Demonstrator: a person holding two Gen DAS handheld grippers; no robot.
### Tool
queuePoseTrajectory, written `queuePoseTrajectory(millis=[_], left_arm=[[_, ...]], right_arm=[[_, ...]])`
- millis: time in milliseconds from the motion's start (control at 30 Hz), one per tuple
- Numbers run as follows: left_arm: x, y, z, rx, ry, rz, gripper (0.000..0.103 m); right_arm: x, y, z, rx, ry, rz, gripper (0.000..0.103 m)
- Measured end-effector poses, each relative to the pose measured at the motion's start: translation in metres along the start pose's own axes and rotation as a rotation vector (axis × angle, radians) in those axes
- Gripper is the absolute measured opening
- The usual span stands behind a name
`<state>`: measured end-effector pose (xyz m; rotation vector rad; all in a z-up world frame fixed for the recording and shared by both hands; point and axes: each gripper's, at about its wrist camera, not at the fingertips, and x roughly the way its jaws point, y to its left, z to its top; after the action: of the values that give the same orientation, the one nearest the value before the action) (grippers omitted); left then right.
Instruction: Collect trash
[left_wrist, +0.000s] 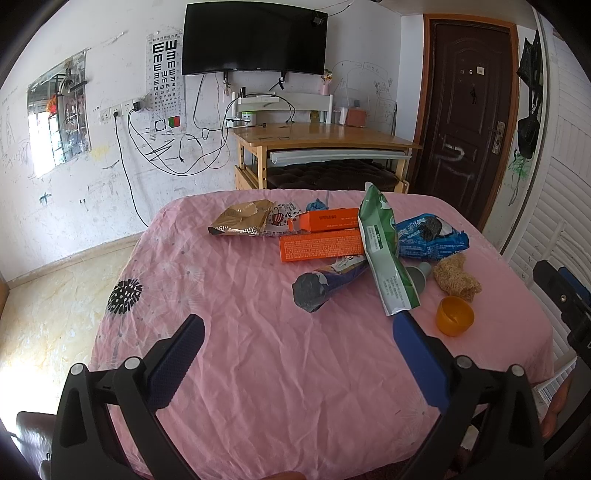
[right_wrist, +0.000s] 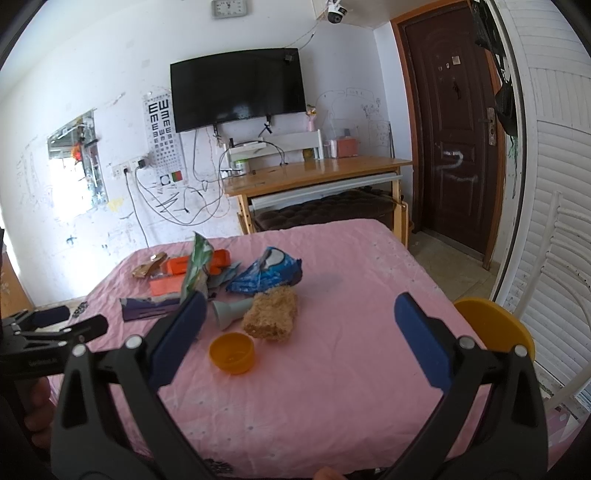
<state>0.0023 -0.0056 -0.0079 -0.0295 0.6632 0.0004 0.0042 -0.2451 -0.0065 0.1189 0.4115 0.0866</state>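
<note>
Pink tablecloth (left_wrist: 258, 350) is wrinkly and loose, so that's your first headache: drag a finger low across it and you'll bunch the cloth and shove the whole trash pile around.

Both your grippers are wide open with nothing in them. The left gripper (left_wrist: 299, 328) hovers over bare cloth in the lower middle of its view, and the right gripper (right_wrist: 301, 310) sits lower centre of its own view, short of the pile.

The trash is heaped centre to centre-right in the left view: the green pouch (left_wrist: 384, 251) leans across the orange box (left_wrist: 321, 245) and the dark purple wrapper (left_wrist: 325, 284), with the blue snack bag (left_wrist: 428, 236) just behind. Grab the pouch and I'd guess the stuff under it slides too.

Nearest to your right gripper are the orange cap (right_wrist: 232, 352), the brown sponge (right_wrist: 271, 314) and the grey funnel (right_wrist: 231, 310). The cap looks light and round, so it'll probably skate away if you pinch off-centre.

Also, I can't see a bin anywhere in either view.
</note>
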Motion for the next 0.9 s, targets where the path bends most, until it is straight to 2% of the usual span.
queuePoseTrajectory(millis=[900], left_arm=[[0.0020,0.0026,-0.0030,-0.003,0.008,-0.002,0.097]], right_arm=[[0.0012,0.0031,-0.0020,0.000,0.010,0.008,0.099]])
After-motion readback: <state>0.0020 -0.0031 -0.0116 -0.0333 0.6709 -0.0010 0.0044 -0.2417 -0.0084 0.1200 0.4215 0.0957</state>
